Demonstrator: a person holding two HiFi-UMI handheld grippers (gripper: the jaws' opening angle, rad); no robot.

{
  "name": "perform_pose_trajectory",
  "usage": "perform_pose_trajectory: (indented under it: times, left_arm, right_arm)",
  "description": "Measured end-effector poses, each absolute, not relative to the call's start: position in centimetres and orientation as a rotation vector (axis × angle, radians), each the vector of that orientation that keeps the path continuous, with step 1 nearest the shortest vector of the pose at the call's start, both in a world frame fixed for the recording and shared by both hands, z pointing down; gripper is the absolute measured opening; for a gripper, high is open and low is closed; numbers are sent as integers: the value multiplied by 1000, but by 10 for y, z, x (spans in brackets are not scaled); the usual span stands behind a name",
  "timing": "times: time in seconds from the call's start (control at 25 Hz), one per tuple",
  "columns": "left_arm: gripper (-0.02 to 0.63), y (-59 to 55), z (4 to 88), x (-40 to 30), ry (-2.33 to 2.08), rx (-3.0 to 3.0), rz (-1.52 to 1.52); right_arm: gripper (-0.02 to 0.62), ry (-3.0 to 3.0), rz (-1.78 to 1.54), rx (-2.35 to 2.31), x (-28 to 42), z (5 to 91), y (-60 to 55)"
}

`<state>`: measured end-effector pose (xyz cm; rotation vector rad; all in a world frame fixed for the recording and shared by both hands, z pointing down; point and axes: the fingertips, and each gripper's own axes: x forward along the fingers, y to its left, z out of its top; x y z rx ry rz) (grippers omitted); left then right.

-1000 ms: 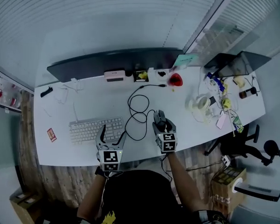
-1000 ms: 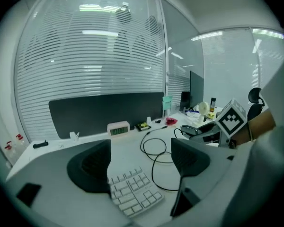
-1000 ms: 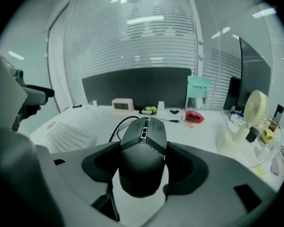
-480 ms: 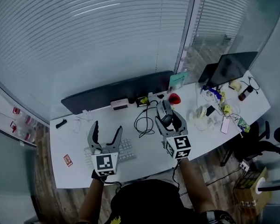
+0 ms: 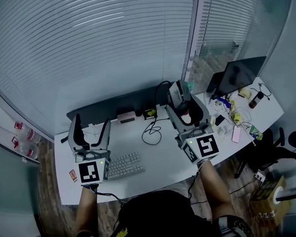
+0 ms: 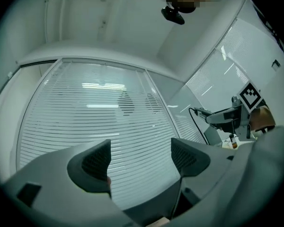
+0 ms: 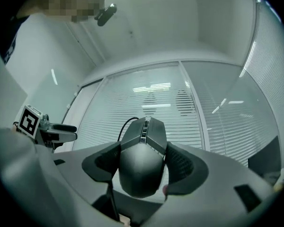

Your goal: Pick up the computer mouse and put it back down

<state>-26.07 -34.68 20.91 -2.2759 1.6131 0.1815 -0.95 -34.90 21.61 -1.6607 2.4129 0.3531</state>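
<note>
The computer mouse (image 7: 141, 161) is sitting clamped between the jaws of the right gripper (image 7: 143, 167), whose textured pads are pressing on its two flanks, with the wheel end pointing away toward the window blinds (image 7: 146, 112). In the head view the mouse (image 5: 179, 98) is showing right of centre, raised clear of the white desk (image 5: 155, 158) and overlapping the right end of the dark monitor (image 5: 116, 105). Its black cable (image 5: 160, 89) is arching off the front of it and dropping toward a loose loop (image 5: 151, 131) lying on the desk near the middle of the frame.

So the picking-up half is looking done: the mouse is hanging in the air, off the surface. What is left is the return, which means lowering it to a bare patch of the desk, probably near that cable loop and right of the white keyboard (image 5: 124, 165), then letting the jaws part and drawing them off.

The left gripper (image 6: 141, 160) is taking no part. Its jaws are standing wide apart with only the blinds showing between them, and in the head view it (image 5: 92, 127) is hovering at the left, above the desk's left end.
</note>
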Motion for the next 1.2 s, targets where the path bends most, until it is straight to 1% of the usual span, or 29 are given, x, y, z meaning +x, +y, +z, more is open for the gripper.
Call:
perform_pose_trajectory:
  times: [0.16,0.36,0.48,0.6,0.84,1.04,1.08,1.2]
  left_arm:
    - [403,-348,199,-251,1558,-2265,204]
    - [402,-359,219,-235,1519,-2326,192]
    - [400,-368,241,-226,1496,-2384,190]
    - [400,-371,284,-226,1524,-2468,139]
    - [397,-379,388,-228,1602,-2604,-45]
    - [397,-371,457,-225,1577,-2717,-212]
    - [397,-367,471,-224,1581,-2733,-229]
    - [394,-361,507,-214,1601,-2791,-155]
  right_arm:
    - [302,2395,385,-1657,-5,206,-344]
    - [302,2412,362,-1679,-4,217,-346]
    - [302,2428,308,-1716,-2,237,-357]
    - [302,2457,203,-1770,-2,272,-366]
    - [302,2546,-12,-1949,6,377,-392]
    - [302,2609,-335,-2096,13,498,-404]
    - [302,2630,-410,-2119,13,527,-400]
    - [302,2715,-646,-2177,16,615,-386]
